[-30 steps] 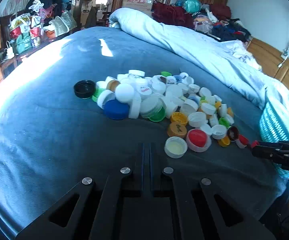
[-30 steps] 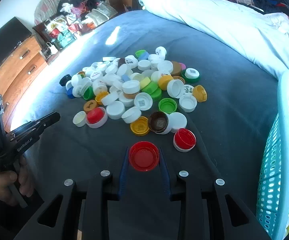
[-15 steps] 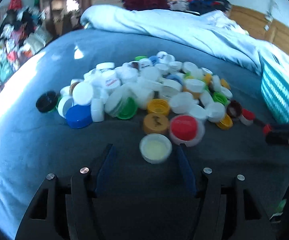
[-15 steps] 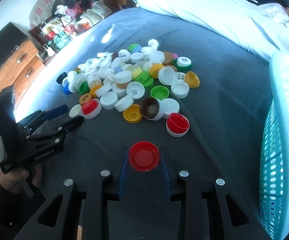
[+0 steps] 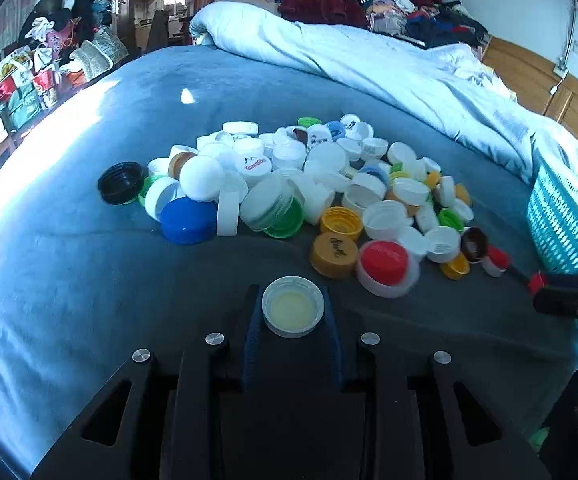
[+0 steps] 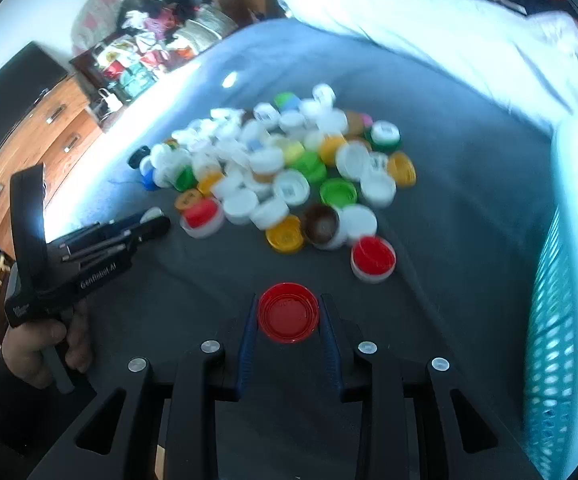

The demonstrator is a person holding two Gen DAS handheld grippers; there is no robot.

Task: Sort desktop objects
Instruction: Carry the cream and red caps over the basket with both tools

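Note:
A heap of bottle caps, mostly white with some yellow, green, red and blue, lies on a grey-blue bedspread. In the left wrist view my left gripper is shut on a translucent white cap with a pale yellow inside, at the near edge of the heap. In the right wrist view my right gripper is shut on an upturned red cap, held near the heap. The left gripper shows there too, at the left, gripped by a hand.
A turquoise mesh basket stands at the right, also in the left wrist view. A rolled white duvet lies behind the caps. A wooden dresser and cluttered bags line the left side.
My left gripper was shut and empty, opened around the translucent cap, then closed on it. The right gripper kept hold of the red cap and shifted slightly; its view is now blurred.

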